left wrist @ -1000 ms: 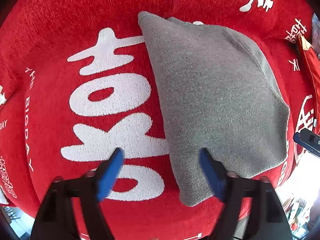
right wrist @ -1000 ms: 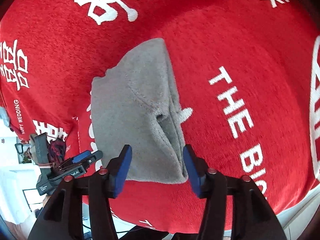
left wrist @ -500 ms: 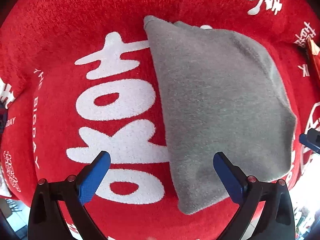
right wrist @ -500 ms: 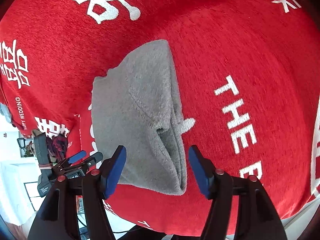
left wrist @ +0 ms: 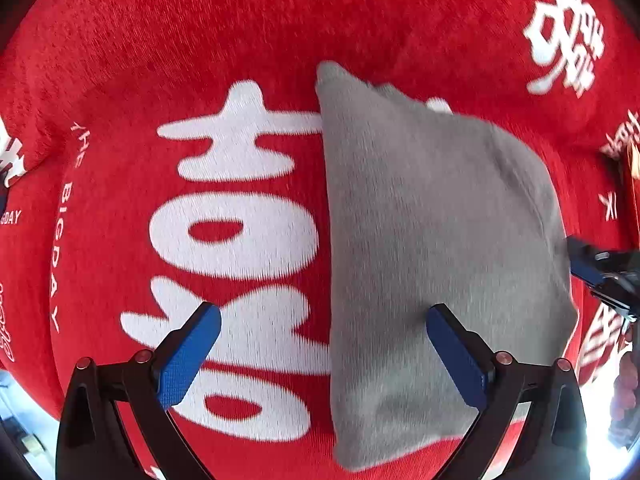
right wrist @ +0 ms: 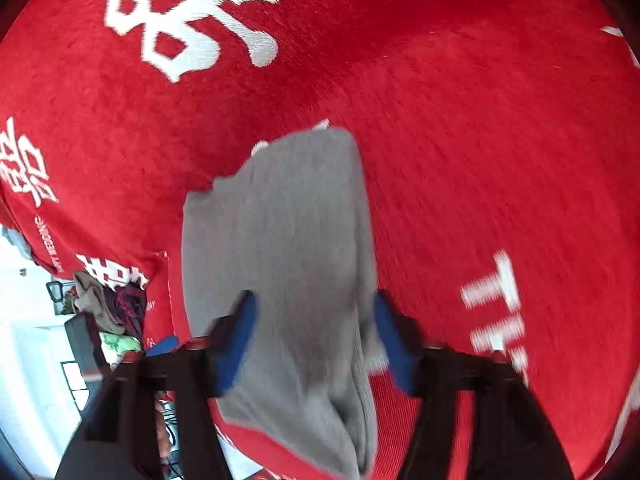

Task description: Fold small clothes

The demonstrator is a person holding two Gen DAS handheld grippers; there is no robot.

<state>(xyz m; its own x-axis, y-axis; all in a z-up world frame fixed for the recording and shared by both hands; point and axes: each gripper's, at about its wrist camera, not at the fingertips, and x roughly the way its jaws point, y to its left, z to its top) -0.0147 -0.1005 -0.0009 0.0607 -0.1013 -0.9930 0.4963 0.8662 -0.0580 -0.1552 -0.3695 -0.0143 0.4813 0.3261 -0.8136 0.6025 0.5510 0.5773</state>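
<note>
- While the grey garment (left wrist: 432, 248) lies folded on the red cloth (left wrist: 200, 48), the left gripper (left wrist: 324, 356) hangs spread wide, empty, over its edge.
- At three o'clock, the right gripper (right wrist: 316, 340) is closing around the garment's end; pads not yet pressing.

Two close downward views, shared garment (left wrist: 432, 248).

Wide bare stretches of the red cloth (left wrist: 240, 40) are left open on the worktop beyond and to the left of the grey garment (left wrist: 432, 240). The right edge is crowded by the right tool (left wrist: 600, 276). A clothes heap (right wrist: 108, 300) is seen past the near edge.
</note>
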